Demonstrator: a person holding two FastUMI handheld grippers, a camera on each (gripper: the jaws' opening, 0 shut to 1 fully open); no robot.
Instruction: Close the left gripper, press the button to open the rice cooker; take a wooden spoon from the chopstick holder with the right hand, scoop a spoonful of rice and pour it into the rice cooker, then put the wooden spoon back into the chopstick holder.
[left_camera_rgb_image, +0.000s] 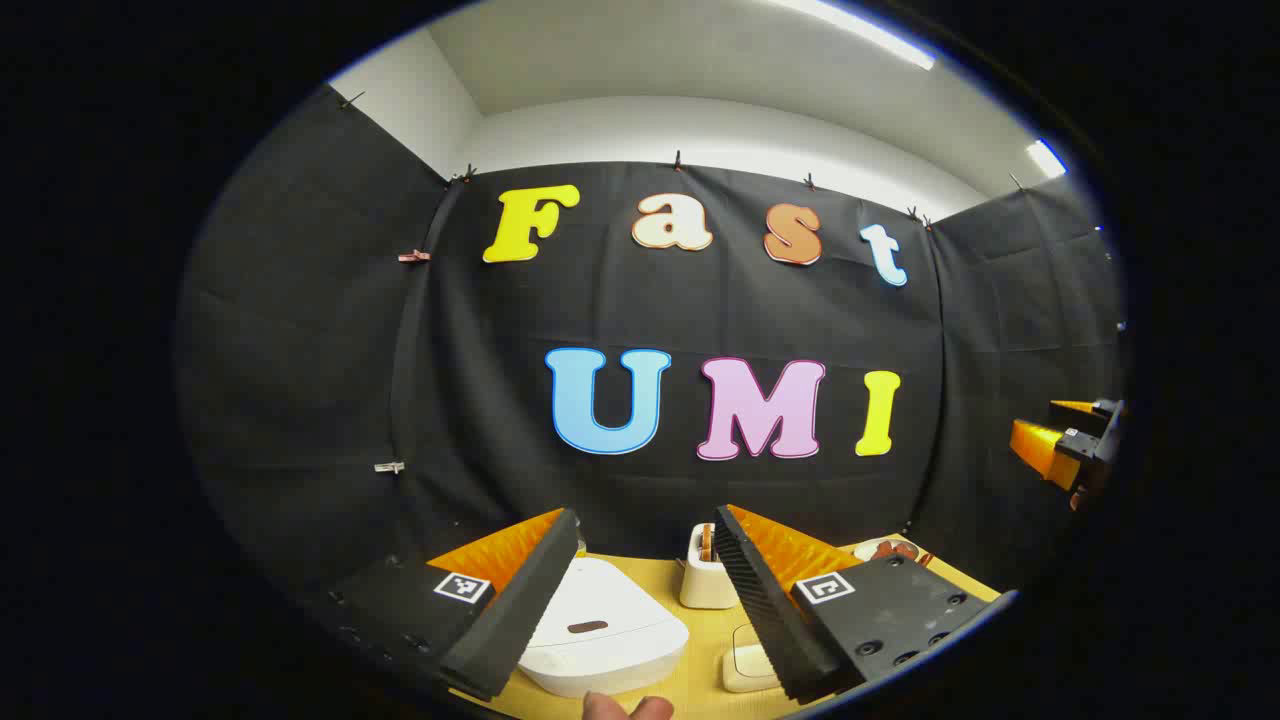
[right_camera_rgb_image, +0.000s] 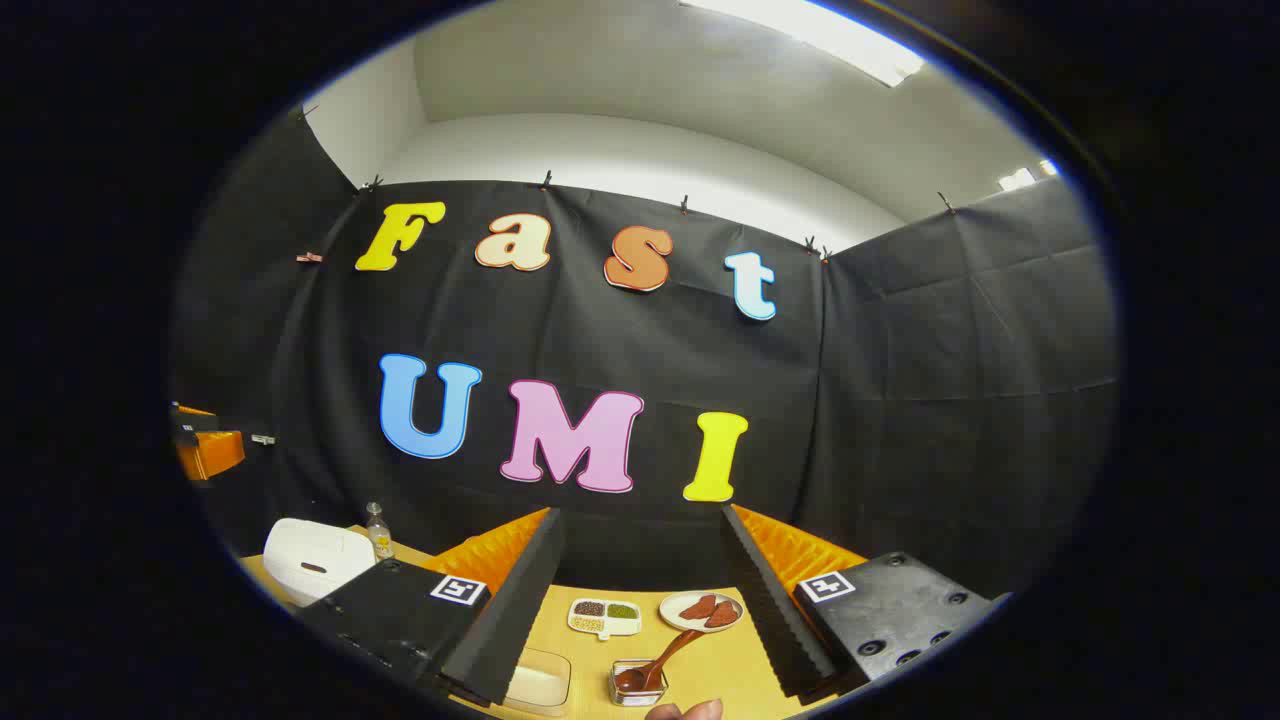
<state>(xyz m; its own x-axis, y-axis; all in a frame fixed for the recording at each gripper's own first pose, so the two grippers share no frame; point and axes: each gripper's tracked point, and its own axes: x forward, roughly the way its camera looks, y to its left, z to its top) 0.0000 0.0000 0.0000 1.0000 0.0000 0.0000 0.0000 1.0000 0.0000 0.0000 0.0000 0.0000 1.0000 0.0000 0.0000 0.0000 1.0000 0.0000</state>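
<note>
A staged recording booth, not a real kitchen: walled on all sides by black cloth (right_camera_rgb_image: 900, 380) clipped up below a white ceiling with strip lights (right_camera_rgb_image: 800, 35). Dressed as a kitchen with a wooden bench (left_camera_rgb_image: 700, 670) carrying a rice cooker (left_camera_rgb_image: 600, 640), toaster (left_camera_rgb_image: 705, 580) and small dishes (right_camera_rgb_image: 604, 617).

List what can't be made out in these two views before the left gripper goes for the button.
- Rice cooker, left gripper view: its left side is hidden behind the left gripper's finger; which mark is the button is unclear.
- Wooden spoon, right gripper view: too small to tell what its holder is.
- Container, right gripper view: cut off by the bottom edge and the right gripper's finger; contents unclear.
- Divided dish: contents too small to identify.
</note>
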